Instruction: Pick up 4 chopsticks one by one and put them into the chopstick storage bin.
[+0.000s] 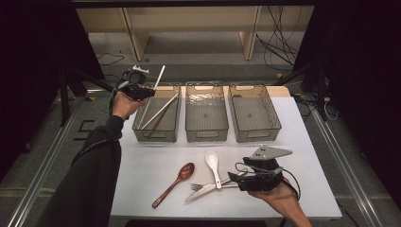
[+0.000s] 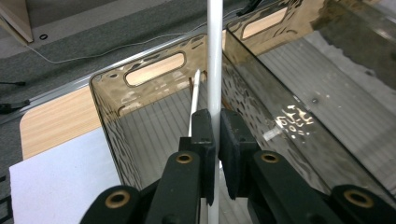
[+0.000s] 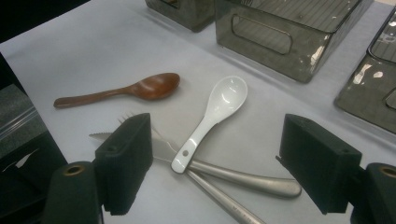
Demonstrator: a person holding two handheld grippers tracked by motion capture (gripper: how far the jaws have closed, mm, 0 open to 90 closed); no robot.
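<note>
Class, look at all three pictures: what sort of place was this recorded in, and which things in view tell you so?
Probably a lab or recording workspace, not a kitchen. A white table holds three clear bins and loose cutlery, under dark curtains with loose cables on the floor, and a person works with handheld claw tools.

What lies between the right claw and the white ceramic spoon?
In the right gripper view, two metal handles, the knife's and the fork's, cross under the end of the white ceramic spoon, between the open jaws of the right claw.

No text, label, brand or number can be read anywhere (the bins' shiny marks are mere reflections).
</note>
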